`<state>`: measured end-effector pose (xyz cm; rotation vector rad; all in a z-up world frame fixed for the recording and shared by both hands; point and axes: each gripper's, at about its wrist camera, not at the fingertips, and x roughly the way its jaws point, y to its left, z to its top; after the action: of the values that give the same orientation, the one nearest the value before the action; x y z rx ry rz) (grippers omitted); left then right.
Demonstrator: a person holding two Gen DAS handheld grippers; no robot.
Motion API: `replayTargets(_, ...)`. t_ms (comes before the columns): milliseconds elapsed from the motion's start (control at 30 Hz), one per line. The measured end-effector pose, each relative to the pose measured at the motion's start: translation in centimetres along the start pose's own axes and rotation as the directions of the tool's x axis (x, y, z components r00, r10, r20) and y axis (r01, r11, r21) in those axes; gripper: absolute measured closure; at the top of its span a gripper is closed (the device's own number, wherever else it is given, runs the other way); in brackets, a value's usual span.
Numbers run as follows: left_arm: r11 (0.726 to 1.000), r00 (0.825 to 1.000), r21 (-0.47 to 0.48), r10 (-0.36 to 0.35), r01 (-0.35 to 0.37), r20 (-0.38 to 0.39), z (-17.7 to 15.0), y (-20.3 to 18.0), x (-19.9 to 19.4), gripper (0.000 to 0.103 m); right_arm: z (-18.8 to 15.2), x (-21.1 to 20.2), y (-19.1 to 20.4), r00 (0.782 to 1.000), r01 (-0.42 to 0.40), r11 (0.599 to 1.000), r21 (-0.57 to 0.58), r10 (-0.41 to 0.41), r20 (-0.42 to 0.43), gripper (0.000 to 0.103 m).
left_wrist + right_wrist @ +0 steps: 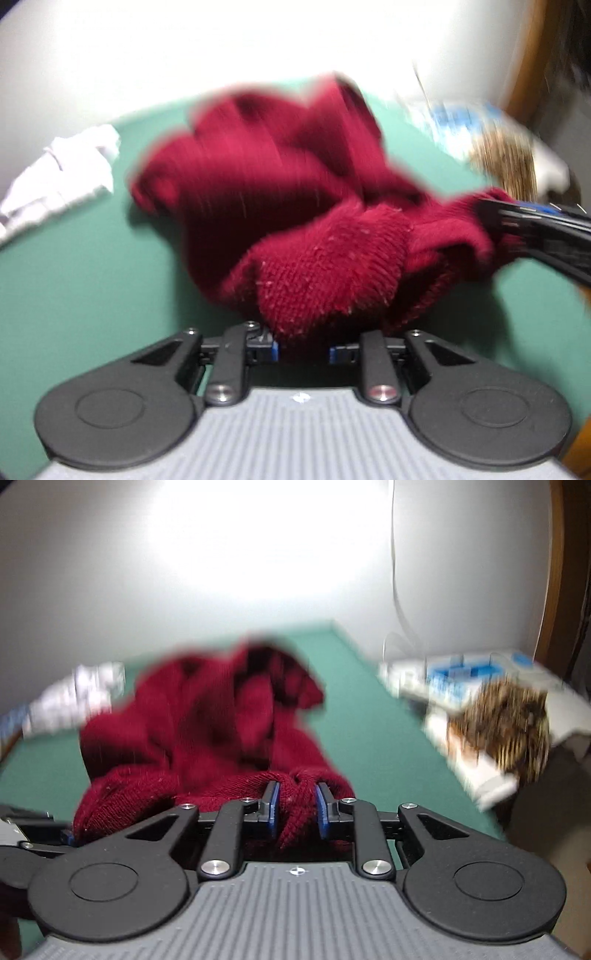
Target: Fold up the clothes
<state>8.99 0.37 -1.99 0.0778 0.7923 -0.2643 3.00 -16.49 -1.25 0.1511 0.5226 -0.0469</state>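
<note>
You are gripping the red sweater (280, 206) with both grippers. Nearest the left camera, your left gripper (303, 350) is pinching a thick wad of knit between its blue pads, and that bulge is filling the gap and hiding the fingertips. In the right camera, your right gripper (296, 806) is clamping a bunched fold of the sweater (207, 731) between its blue pads (272, 806), with ribbed folds spilling down between the fingers. Each tool is showing in the other's view: your right gripper (535, 232) is entering the left view from the right edge, its fingers sunk into a sweater edge, and your left gripper (44, 834) is sitting at the lower left of the right view, just beside the cloth. The sweater is lying crumpled on the green table (66, 273), its mass heaped beyond both grippers and blurred by motion. Farther left, white cloth (62, 173) is lying bunched near the table's far edge, well apart from the sweater. Off the right side of the table (369, 716), a brown bristly object (509, 720) is resting on white items, with a blue and white clutter (465, 675) behind it; blur is keeping you from telling what these are. A bright white wall (258, 546) is closing the scene behind.
</note>
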Motion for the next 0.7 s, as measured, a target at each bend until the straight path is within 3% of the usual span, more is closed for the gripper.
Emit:
replayTargets(67,0.999,0.991,-0.035,0.024,-0.02,0.129,3.9,1.5,-3.2,0.081,4.4,-2.5,-0.3,0.986,-0.042,0.998,0.054,0.033,0.163,0.095)
replayTargets(167,0.996,0.961,-0.082,0.055,-0.033,0.273,8.7,3.6,-7.9,0.084,10.3,-6.5,-0.7,0.93,-0.117,0.988,0.102,0.073,0.359,0.095)
replayTargets(300,0.995,0.896,-0.086,0.086,-0.054,0.436,11.0,5.2,-14.5,0.083,14.5,-10.6,-0.7,0.844,-0.191,0.977,0.095,0.114,0.524,0.095)
replayTargets(400,0.99,0.862,-0.092,0.14,-0.108,0.487,10.7,6.3,-16.8,0.06,16.0,-12.6,0.0,0.773,-0.151,0.988,0.046,0.088,0.628,0.103)
replayTargets(467,0.977,0.84,-0.128,0.211,-0.17,0.5,9.9,7.4,-16.8,0.047,16.5,-12.5,0.4,0.756,-0.077,0.997,0.009,0.053,0.652,0.102)
replayTargets(500,0.968,0.837,-0.148,0.248,-0.201,0.488,9.5,8.1,-16.1,0.034,16.7,-12.0,0.6,0.758,-0.05,0.999,-0.007,0.043,0.651,0.102)
replayTargets(533,0.959,0.838,-0.166,0.282,-0.23,0.468,9.1,8.8,-15.2,0.027,16.8,-10.7,0.5,0.778,-0.036,0.999,-0.012,0.035,0.627,0.102)
replayTargets(633,0.961,0.891,-0.139,0.275,-0.241,0.36,7.3,11.1,-11.5,0.031,15.3,-5.0,0.4,0.894,0.039,0.998,-0.041,-0.016,0.448,0.097)
replayTargets(700,0.957,0.909,-0.103,0.288,-0.269,0.301,4.7,11.7,-9.5,0.033,12.4,-2.5,0.7,0.942,0.04,0.996,-0.08,-0.011,0.334,0.088)
